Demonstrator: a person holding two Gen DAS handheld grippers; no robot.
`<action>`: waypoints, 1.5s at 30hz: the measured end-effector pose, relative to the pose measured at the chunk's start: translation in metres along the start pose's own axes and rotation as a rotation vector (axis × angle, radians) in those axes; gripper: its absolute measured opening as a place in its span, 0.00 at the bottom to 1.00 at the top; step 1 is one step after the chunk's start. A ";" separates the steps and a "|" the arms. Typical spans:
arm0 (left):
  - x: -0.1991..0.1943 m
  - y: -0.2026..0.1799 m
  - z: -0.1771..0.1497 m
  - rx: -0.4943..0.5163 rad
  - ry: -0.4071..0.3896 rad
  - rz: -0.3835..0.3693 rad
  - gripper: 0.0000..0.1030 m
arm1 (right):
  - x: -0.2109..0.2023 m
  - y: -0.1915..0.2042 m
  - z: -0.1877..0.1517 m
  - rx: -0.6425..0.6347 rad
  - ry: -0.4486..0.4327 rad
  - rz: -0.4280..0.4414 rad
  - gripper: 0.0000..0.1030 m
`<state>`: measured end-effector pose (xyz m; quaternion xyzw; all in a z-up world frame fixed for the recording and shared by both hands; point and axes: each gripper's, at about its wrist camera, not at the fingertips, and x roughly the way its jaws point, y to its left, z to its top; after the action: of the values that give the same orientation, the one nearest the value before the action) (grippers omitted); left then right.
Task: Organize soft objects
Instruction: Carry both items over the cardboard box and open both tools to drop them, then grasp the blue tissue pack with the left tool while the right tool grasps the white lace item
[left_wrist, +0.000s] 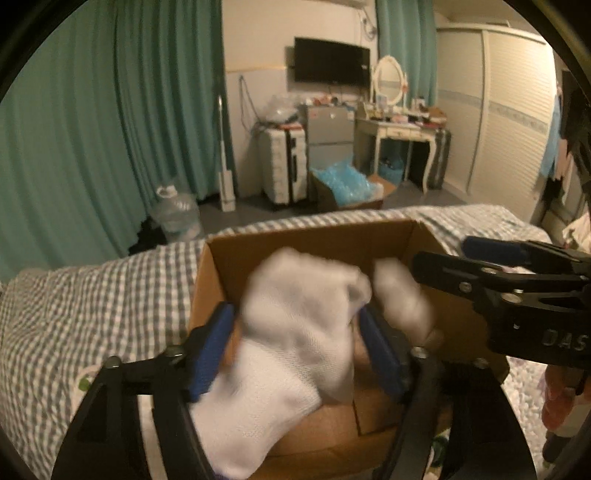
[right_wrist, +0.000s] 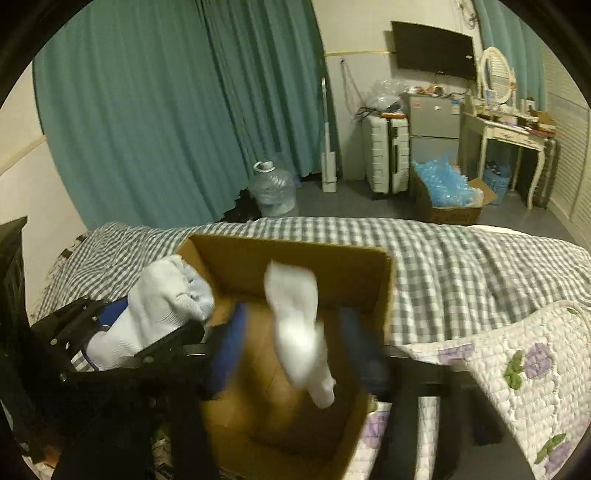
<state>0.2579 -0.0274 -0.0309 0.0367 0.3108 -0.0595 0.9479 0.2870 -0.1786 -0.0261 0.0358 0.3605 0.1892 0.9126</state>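
Gripping a white sock (left_wrist: 295, 332), left tool (left_wrist: 295, 347) overhangs box (left_wrist: 314, 236).

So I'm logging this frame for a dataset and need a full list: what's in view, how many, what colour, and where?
Socks: two, white; one between the left gripper's pads, one blurred over the box between the right gripper's fingers.
Cardboard box: one, brown, open, on the bed.
Checked cover: one, grey-white, on the bed.
Quilt: one, white with purple flowers, right of the box.
Curtains: teal, back wall.
TV: one, black, wall-mounted.
Water jug: one, clear, on the floor.
Suitcase: one, white, by the wall.
Left gripper: black, blue pads.
Right gripper: black, blue pads.
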 end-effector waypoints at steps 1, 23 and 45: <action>-0.002 -0.001 0.003 0.000 -0.006 0.009 0.73 | -0.004 0.000 0.001 0.000 -0.015 -0.017 0.72; -0.248 0.015 -0.011 -0.006 -0.244 0.011 0.95 | -0.262 0.077 -0.022 -0.111 -0.217 -0.169 0.98; -0.142 0.016 -0.204 -0.072 0.113 0.066 0.95 | -0.090 0.070 -0.238 0.004 0.226 -0.113 0.98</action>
<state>0.0271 0.0229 -0.1095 0.0161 0.3643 -0.0148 0.9310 0.0442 -0.1641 -0.1294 -0.0043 0.4631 0.1398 0.8752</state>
